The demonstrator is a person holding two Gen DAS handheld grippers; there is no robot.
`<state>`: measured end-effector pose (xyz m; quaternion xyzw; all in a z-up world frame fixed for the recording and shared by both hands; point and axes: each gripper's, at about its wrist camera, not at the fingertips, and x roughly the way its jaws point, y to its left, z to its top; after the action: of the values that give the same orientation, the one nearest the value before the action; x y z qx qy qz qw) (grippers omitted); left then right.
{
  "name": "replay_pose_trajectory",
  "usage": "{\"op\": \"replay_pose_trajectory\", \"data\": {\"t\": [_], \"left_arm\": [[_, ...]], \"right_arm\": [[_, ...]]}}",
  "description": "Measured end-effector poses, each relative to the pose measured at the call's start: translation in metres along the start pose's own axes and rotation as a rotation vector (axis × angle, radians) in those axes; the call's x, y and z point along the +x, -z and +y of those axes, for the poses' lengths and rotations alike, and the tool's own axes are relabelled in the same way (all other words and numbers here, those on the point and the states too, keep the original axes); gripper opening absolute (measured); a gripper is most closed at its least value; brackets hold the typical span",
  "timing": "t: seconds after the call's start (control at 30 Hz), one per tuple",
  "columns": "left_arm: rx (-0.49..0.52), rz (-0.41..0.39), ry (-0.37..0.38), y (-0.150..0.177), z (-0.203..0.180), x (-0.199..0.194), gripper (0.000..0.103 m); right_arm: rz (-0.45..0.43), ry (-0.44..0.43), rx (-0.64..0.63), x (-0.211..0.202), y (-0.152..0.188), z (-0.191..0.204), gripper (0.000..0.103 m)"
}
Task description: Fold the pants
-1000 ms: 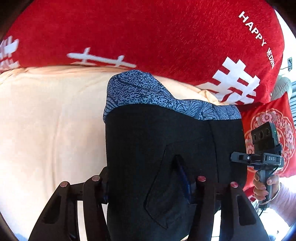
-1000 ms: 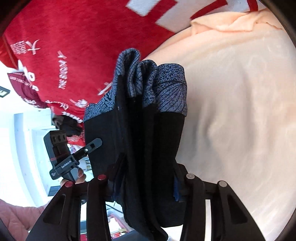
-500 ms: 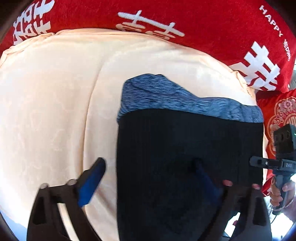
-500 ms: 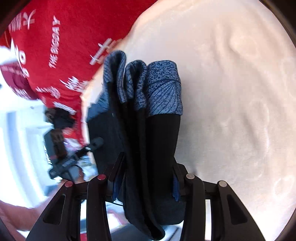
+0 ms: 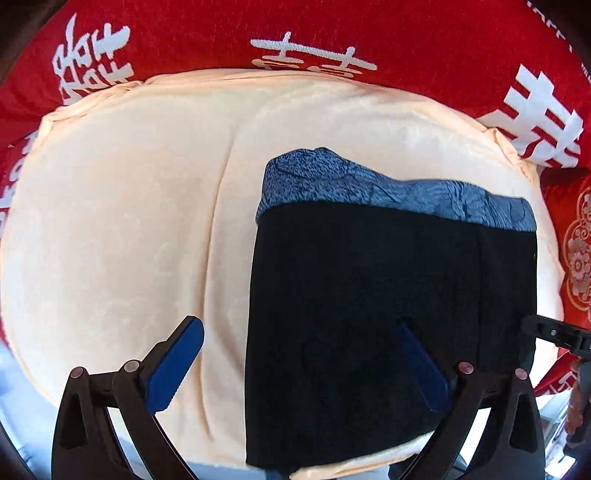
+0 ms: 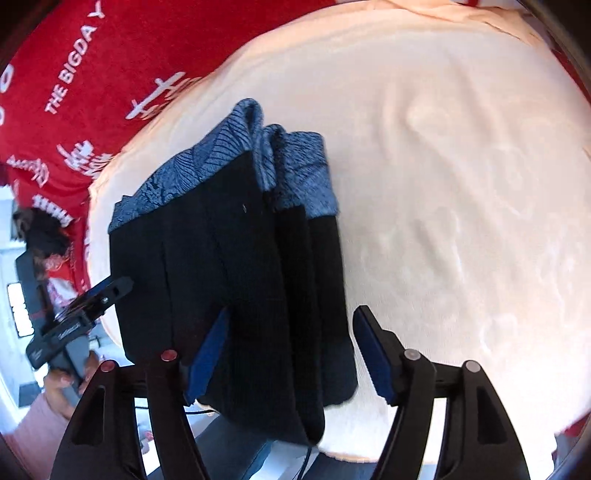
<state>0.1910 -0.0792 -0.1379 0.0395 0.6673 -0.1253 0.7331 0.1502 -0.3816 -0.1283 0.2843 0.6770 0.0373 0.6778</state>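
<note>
The folded black pants (image 5: pixel 369 277) with a blue patterned waistband lie flat on a peach cover (image 5: pixel 129 221). My left gripper (image 5: pixel 299 365) points down over their near left part, jaws wide open. One blue pad hangs over the cover and the other over the black cloth. In the right wrist view the pants (image 6: pixel 221 258) show as a stack of several layers. My right gripper (image 6: pixel 291 350) straddles the stack's near end. Its jaws are opening, and the right pad stands clear of the cloth.
A red blanket (image 5: pixel 221 33) with white characters borders the cover at the back. A red cushion (image 5: pixel 576 251) with a gold pattern lies at the right. At the left edge, a hand (image 6: pixel 59 387) holds the left gripper's body (image 6: pixel 70 317). The cover's near edge drops off below the pants.
The left gripper went from shut on the pants to wide open. The right jaws spread apart from the stack. The pants came down to rest flat on the cover, and both views tilted downward.
</note>
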Motion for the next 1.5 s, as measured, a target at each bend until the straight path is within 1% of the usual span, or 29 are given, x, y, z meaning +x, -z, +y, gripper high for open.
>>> {"op": "replay_pose_trajectory", "data": {"t": [0.07,0.2,0.27,0.37,0.4,0.43,0.57,0.77,0.9,1.0,1.2,1.5], "left_arm": [[-0.001,0.013,-0.015,0.004,-0.006,-0.005,0.103],[0.012,0.035,-0.039,0.014,-0.015,-0.015,0.103],[0.019,0.04,-0.044,0.018,-0.02,-0.022,0.103],[0.037,0.021,-0.06,0.024,-0.027,-0.038,0.103],[0.044,0.018,-0.062,0.025,-0.03,-0.042,0.103],[0.051,0.015,-0.059,0.027,-0.033,-0.047,0.103],[0.061,-0.004,-0.074,0.033,-0.038,-0.066,0.103],[0.063,-0.01,-0.117,0.04,-0.038,-0.086,0.103],[0.057,0.004,-0.119,0.041,-0.032,-0.094,0.103],[0.052,0.004,-0.119,0.041,-0.028,-0.102,0.103],[0.054,0.006,-0.115,0.04,-0.027,-0.108,0.103],[0.057,0.019,-0.109,0.035,-0.03,-0.108,0.103]], "right_arm": [[-0.005,0.059,-0.01,-0.009,0.006,0.001,0.077],[-0.006,0.123,-0.029,-0.025,0.018,0.006,0.08],[-0.013,0.161,-0.035,-0.032,0.024,0.011,0.084],[-0.038,0.196,-0.04,-0.044,0.031,0.02,0.086],[-0.05,0.208,-0.043,-0.049,0.033,0.024,0.09],[-0.06,0.212,-0.046,-0.052,0.035,0.027,0.103],[-0.094,0.253,-0.083,-0.061,0.042,0.045,0.103],[-0.068,0.259,-0.085,-0.068,0.049,0.073,0.103],[-0.05,0.271,-0.066,-0.071,0.054,0.089,0.103],[-0.051,0.278,-0.076,-0.076,0.057,0.1,0.103],[-0.042,0.306,-0.106,-0.079,0.059,0.116,0.103],[-0.033,0.348,-0.13,-0.078,0.058,0.122,0.103]]}}
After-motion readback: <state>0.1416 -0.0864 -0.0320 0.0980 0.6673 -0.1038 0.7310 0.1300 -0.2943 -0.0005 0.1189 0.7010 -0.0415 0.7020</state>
